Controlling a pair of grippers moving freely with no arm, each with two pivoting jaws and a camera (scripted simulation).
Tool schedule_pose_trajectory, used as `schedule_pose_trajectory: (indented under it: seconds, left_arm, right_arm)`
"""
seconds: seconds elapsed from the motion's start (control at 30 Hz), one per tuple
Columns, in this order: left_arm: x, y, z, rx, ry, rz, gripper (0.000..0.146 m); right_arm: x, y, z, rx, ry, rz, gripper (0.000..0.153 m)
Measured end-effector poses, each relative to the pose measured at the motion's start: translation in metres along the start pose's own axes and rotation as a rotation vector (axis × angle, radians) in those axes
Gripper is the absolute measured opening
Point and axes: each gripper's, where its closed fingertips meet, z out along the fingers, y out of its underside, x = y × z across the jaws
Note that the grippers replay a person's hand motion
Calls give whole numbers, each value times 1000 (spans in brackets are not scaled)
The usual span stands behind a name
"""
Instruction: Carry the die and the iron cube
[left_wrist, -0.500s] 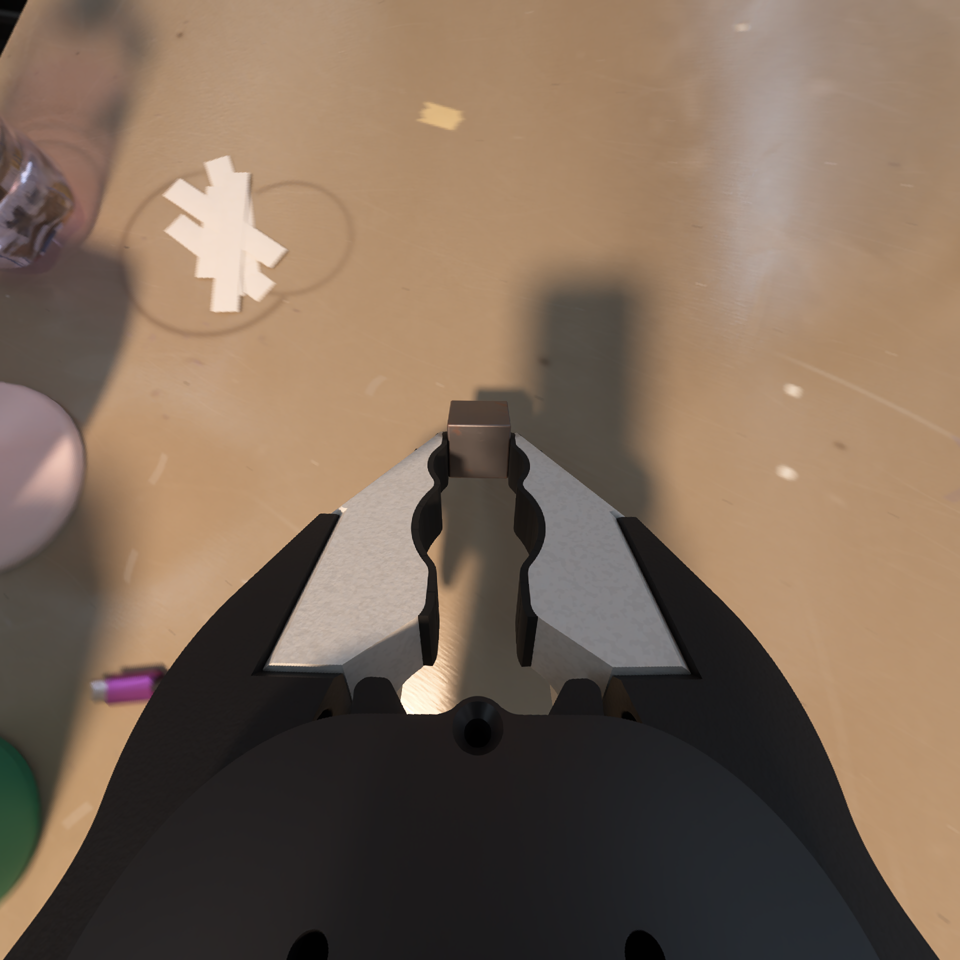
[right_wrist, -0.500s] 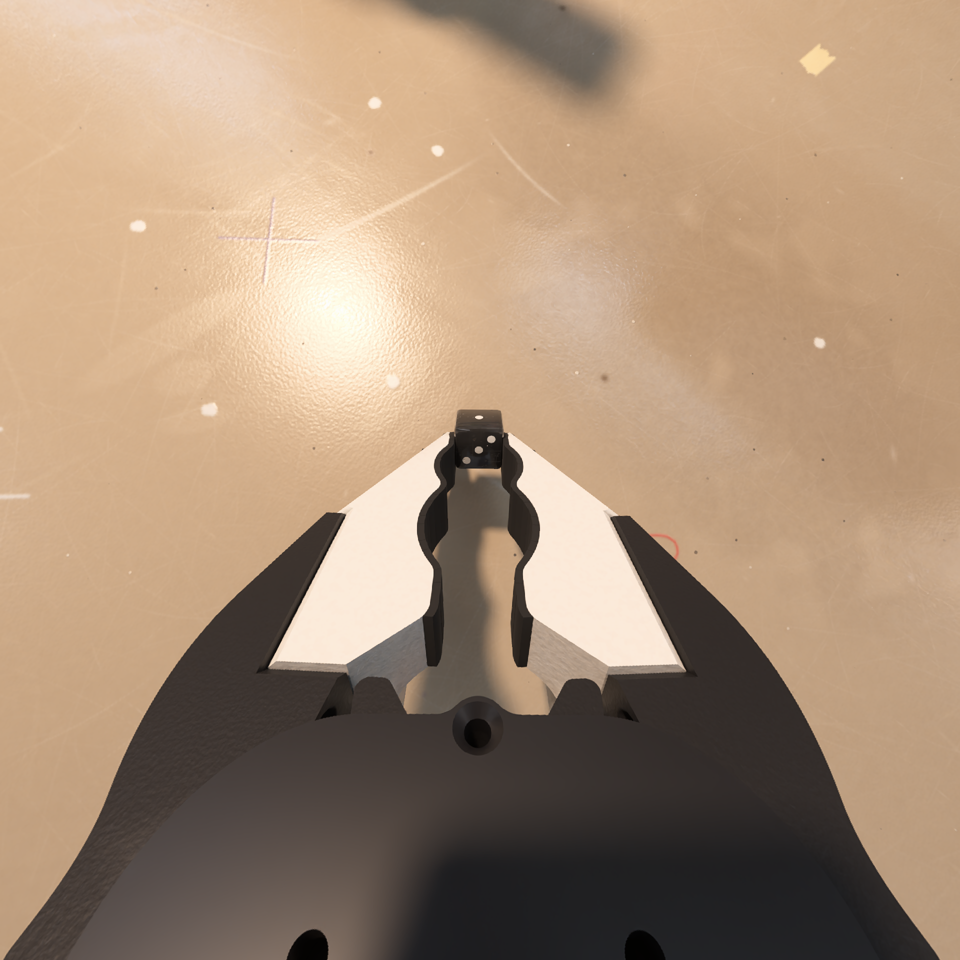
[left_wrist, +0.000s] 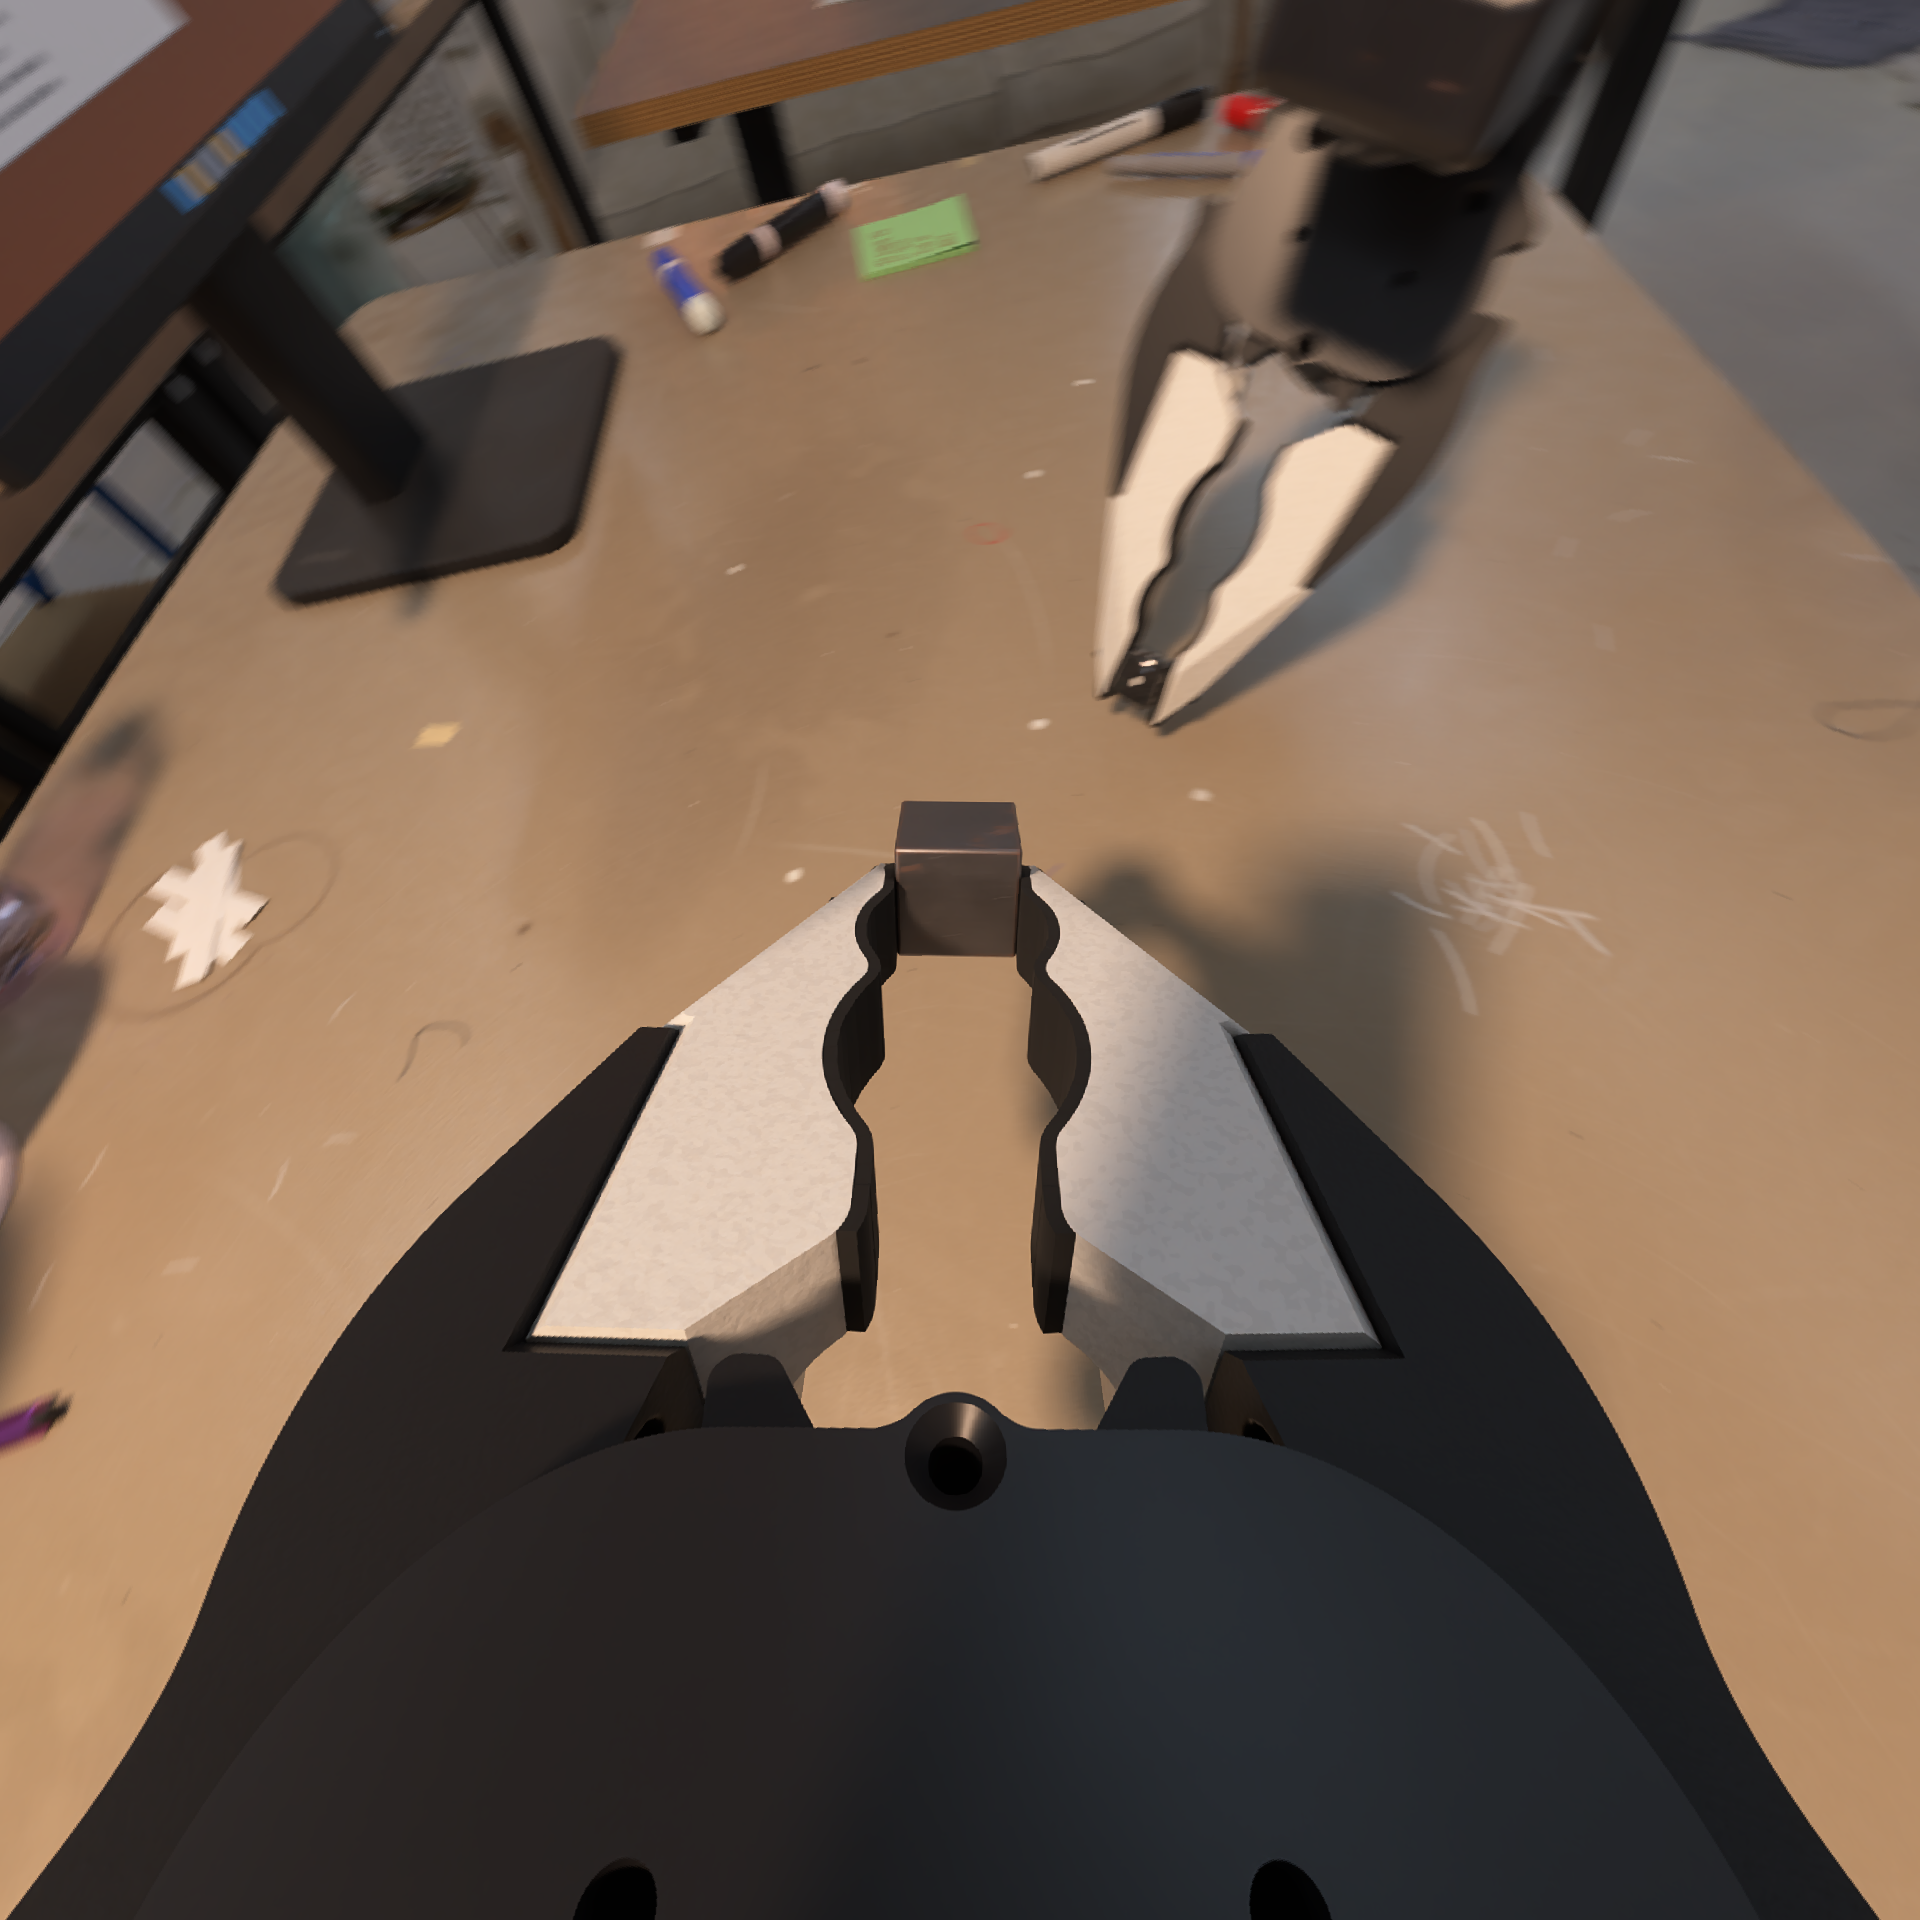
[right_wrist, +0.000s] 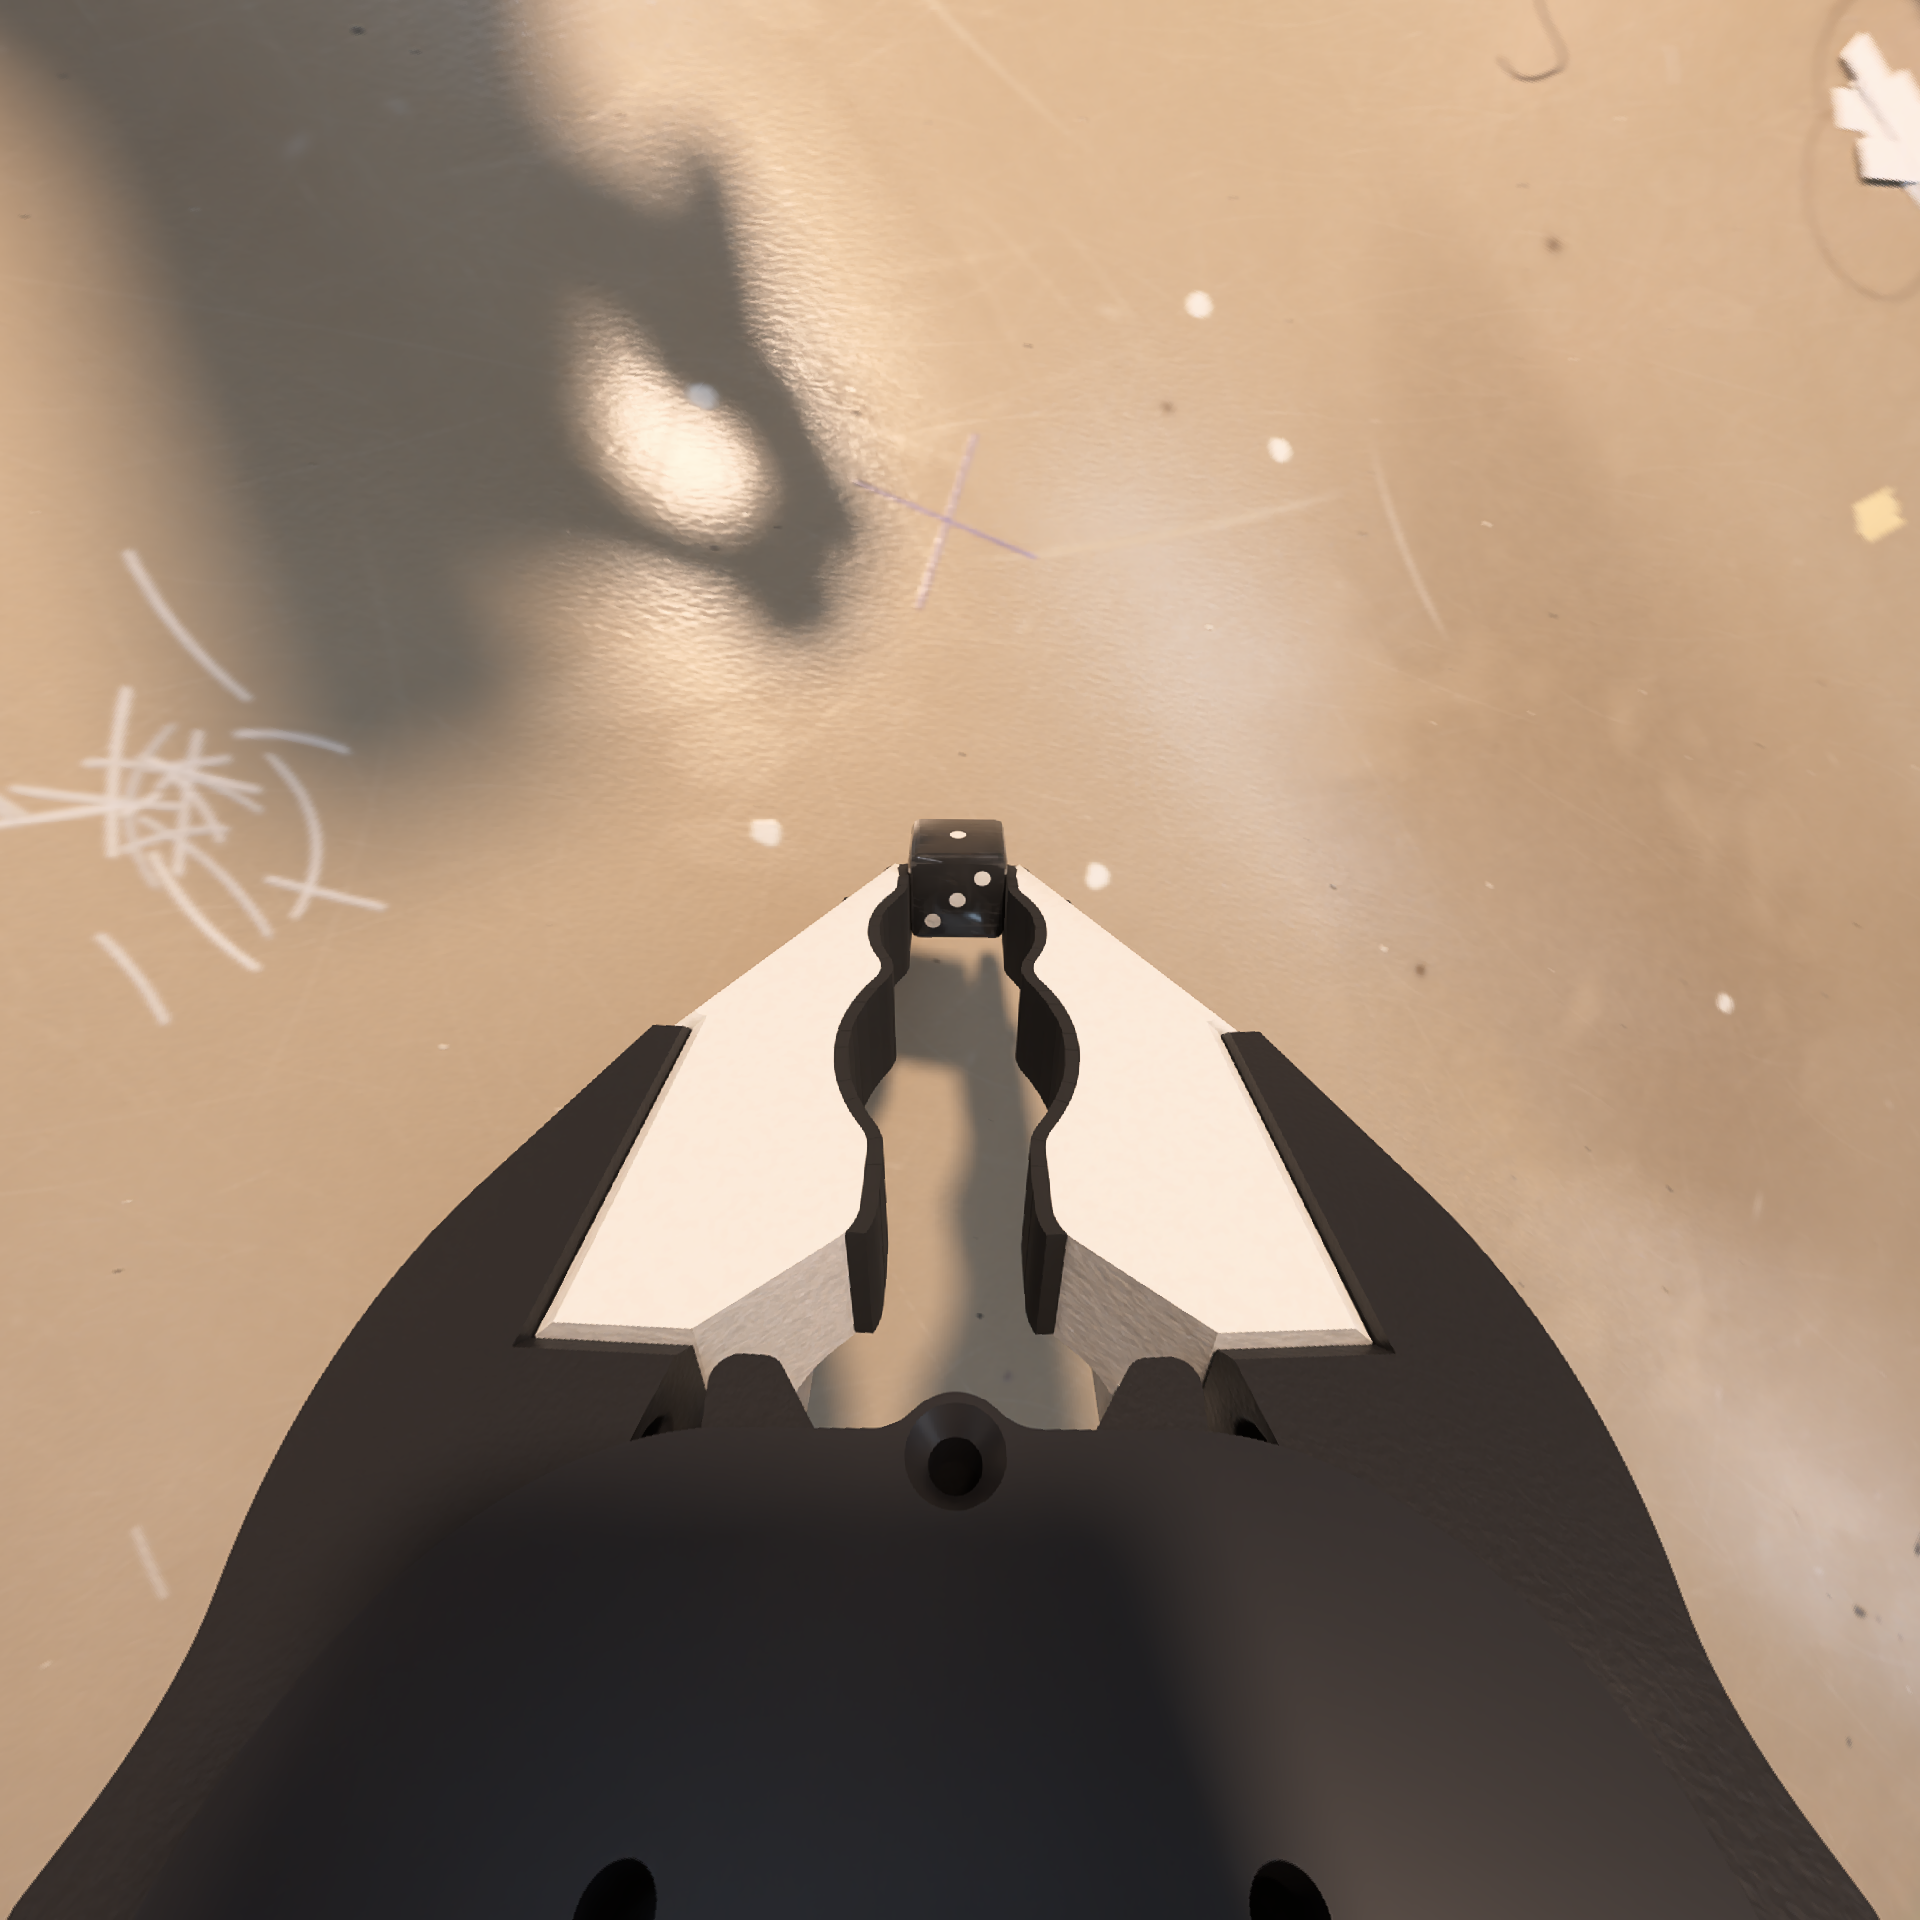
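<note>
Left gripper (left_wrist: 956, 883) still clenched on iron cube (left_wrist: 956, 878), now tilted up, right gripper (right_wrist: 956, 883) newly in its view, still gripping die (right_wrist: 957, 881).

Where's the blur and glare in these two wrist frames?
Left wrist view: iron cube sharp, but the right gripper, markers and monitor base are smeared. Right wrist view: die crisp; bright glare patch sits inside a soft gripper shadow on the table.
</note>
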Motion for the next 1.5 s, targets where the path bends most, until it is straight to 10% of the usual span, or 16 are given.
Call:
schedule_pose_trajectory:
  seconds: [0.2,1.5]
  left_arm:
    - [57,9,12,-93,242,108,22]
    - [83,14,36,-84,363,54,22]
  right_arm:
    - [-17,5,6,-59,-81,-27,16]
    - [-45,15,-7,-193,-181,-132,16]
